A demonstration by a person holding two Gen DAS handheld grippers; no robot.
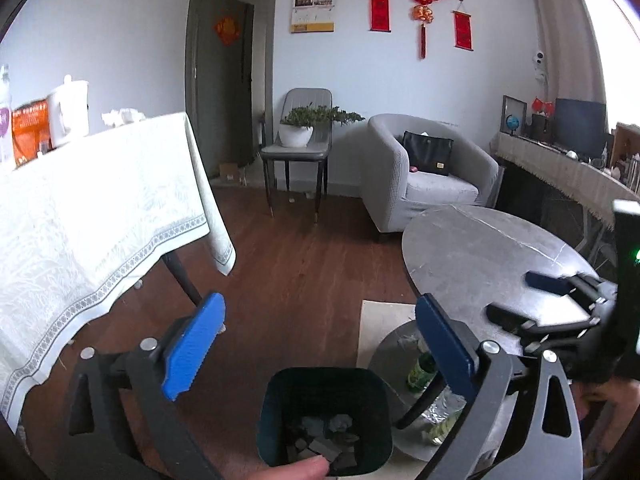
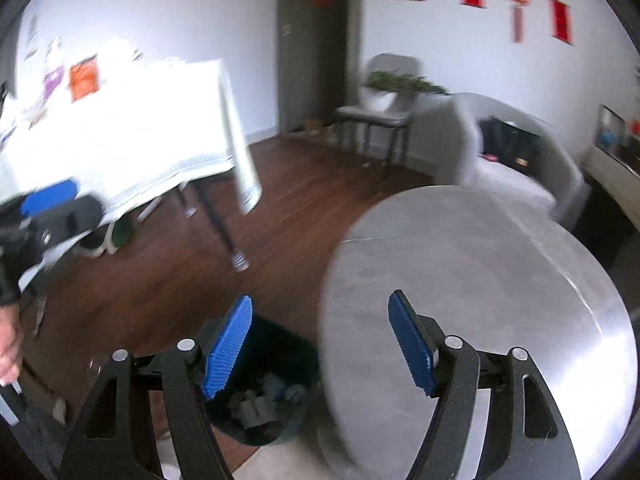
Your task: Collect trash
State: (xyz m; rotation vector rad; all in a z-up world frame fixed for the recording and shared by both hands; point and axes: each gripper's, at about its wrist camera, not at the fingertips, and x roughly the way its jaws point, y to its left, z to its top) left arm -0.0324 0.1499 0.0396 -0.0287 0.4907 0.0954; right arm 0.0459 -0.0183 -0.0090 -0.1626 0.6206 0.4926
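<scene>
A dark bin (image 1: 276,420) stands on the floor below my left gripper (image 1: 320,312), with several crumpled scraps of paper (image 1: 324,440) inside. The jaws stand wide open and hold nothing. My right gripper (image 1: 524,298) hovers to the right over the round grey table (image 1: 480,248), also open and empty. In the right wrist view my right gripper (image 2: 320,312) straddles the table's edge (image 2: 480,280), with the bin (image 2: 288,354) low on the left; the left gripper (image 2: 56,206) is a blur at the far left. A green bottle (image 1: 422,368) and foil wrappers (image 1: 444,408) lie on a lower round shelf.
A table with a white cloth (image 1: 100,220) fills the left. A grey armchair (image 1: 424,176) and a chair with a potted plant (image 1: 298,132) stand at the far wall. Wooden floor (image 1: 300,272) lies between. A fingertip (image 1: 296,470) shows at the bottom edge.
</scene>
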